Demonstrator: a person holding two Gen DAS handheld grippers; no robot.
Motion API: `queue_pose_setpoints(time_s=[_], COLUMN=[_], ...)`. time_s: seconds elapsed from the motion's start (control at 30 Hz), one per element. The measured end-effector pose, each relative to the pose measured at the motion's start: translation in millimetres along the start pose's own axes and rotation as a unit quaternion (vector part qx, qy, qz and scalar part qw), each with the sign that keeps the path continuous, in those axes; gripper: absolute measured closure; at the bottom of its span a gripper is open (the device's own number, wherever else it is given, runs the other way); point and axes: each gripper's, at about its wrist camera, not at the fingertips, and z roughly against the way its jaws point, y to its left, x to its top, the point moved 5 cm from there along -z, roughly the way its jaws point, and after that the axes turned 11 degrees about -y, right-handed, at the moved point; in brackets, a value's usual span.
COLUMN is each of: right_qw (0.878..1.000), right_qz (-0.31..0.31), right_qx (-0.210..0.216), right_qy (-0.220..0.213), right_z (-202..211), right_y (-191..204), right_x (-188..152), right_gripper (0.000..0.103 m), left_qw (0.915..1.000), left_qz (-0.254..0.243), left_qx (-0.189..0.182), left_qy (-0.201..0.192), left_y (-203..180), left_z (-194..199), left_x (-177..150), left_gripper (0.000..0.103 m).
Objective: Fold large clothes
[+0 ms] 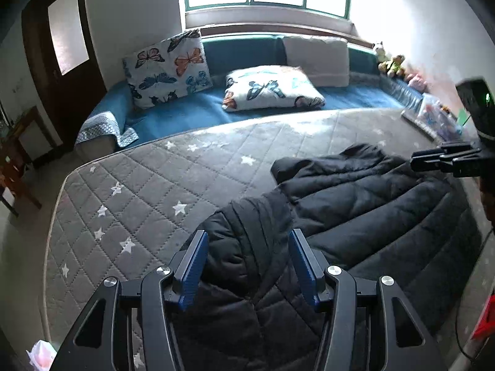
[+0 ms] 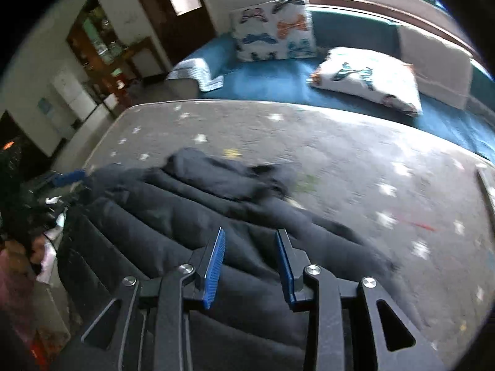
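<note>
A large black quilted puffer jacket point(image 1: 355, 204) lies spread on a grey star-patterned mattress point(image 1: 139, 185). My left gripper point(image 1: 247, 241) is open, its blue pads astride a bunched sleeve of the jacket, holding nothing. My right gripper point(image 1: 414, 160) shows at the right edge of the left wrist view, above the jacket's far end. In the blurred right wrist view the right gripper point(image 2: 250, 238) is open over the jacket point(image 2: 201, 216), which lies on the mattress point(image 2: 371, 154). The left gripper's blue pad point(image 2: 69, 176) shows at the jacket's left end.
A blue sofa point(image 1: 191, 111) with butterfly cushions point(image 1: 167, 68) stands behind the mattress under a window. Plush toys point(image 1: 391, 61) and a packet point(image 1: 433, 117) sit at the far right. A dark door point(image 1: 62, 61) and wooden furniture point(image 1: 18, 154) are on the left.
</note>
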Motion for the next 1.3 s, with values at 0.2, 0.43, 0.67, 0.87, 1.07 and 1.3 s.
queue_pose_setpoints(time_s=[0.2,0.43,0.67,0.87,1.07,1.3], right_qw=[0.996,0.998,0.998,0.995,0.994,0.996], right_qz=[-0.017,0.006,0.043,0.064,0.065,0.074], right_qx=[-0.013,-0.029,0.005,0.033,-0.006,-0.023], right_qy=[0.084,0.057,0.050,0.071,0.085,0.049], right_z=[-78.2,-32.6,32.7,23.0,-4.2,-4.8], right_y=[-4.6,4.2,54.3,93.6,94.6,92.1], right_x=[-25.8,-19.2,-43.1,-77.3,-95.5,-100.4], right_gripper=[0.067,0.067,0.066,0.062,0.058,0.058], left_qw=[0.9979,0.9981,0.9976,0.9979,0.9984,0.9989], left_qz=[0.040,0.054,0.046,0.000,-0.013,-0.020], left_qx=[-0.019,-0.016,-0.038,-0.057,-0.054,-0.042], left_qy=[0.046,0.024,-0.036,-0.031,0.004,0.006], left_y=[16.8,19.8,-10.3,-55.4,-60.2,-62.4], left_z=[-31.8,-22.9,53.9,86.4,66.5,54.0], left_x=[-29.6,-35.0,-18.8,-40.1,-81.0,-94.5], left_gripper=[0.045,0.044,0.044,0.044,0.044,0.044])
